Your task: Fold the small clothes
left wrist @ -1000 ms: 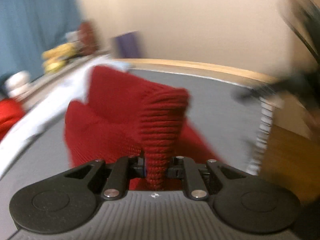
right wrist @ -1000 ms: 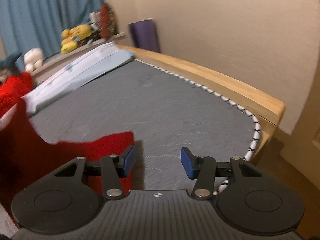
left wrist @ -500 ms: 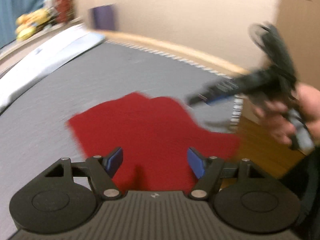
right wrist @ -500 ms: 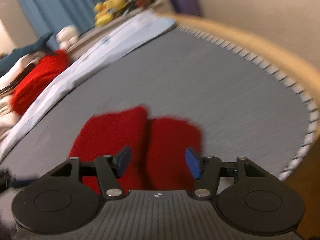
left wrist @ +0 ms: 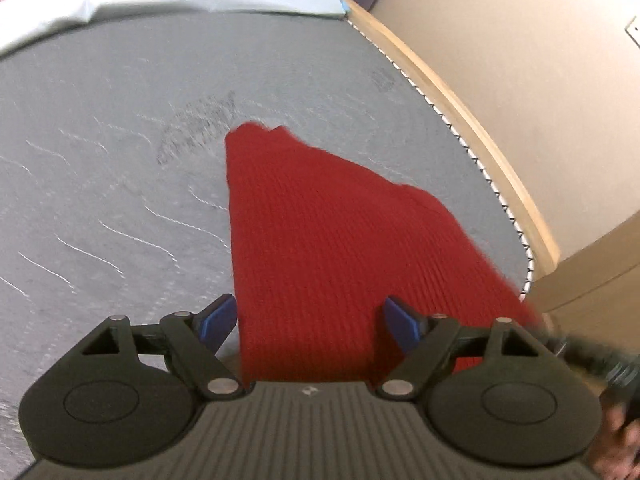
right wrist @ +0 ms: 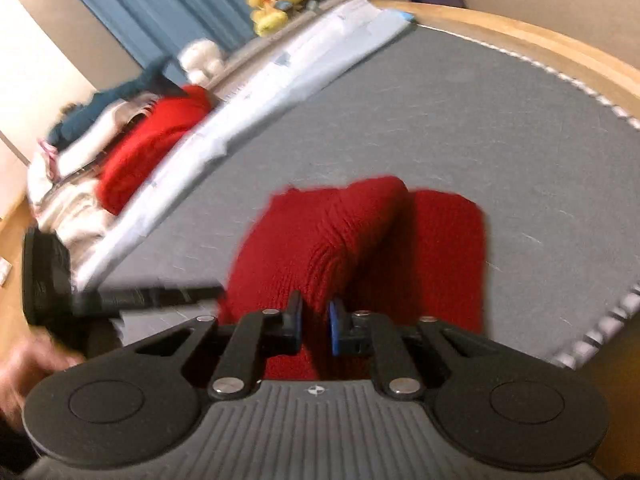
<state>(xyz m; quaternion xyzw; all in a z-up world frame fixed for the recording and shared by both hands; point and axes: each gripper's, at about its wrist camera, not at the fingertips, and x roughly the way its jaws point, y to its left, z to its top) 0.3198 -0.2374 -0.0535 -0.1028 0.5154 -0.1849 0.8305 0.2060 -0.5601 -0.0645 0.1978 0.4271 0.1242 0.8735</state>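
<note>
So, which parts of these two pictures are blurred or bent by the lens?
Left wrist view: the red knit is fairly sharp, the right gripper at the corner is smeared, and the wooden frame bows. Right wrist view: the toys, the left gripper and the hand are smeared.

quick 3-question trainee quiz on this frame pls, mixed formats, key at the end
1. True or false: the left gripper is clamped on the red knit garment.
2. The right gripper is closing. What is between its pads?
A) the light blue sheet
B) a raised fold of the red knit garment
C) nothing
3. Fill in: the garment lies on a ___ mattress with a wooden frame along its edge.

Key: 1 false, its jaws are opening wide and the pads are clear of the knit. 2 B. 3 grey.
</note>
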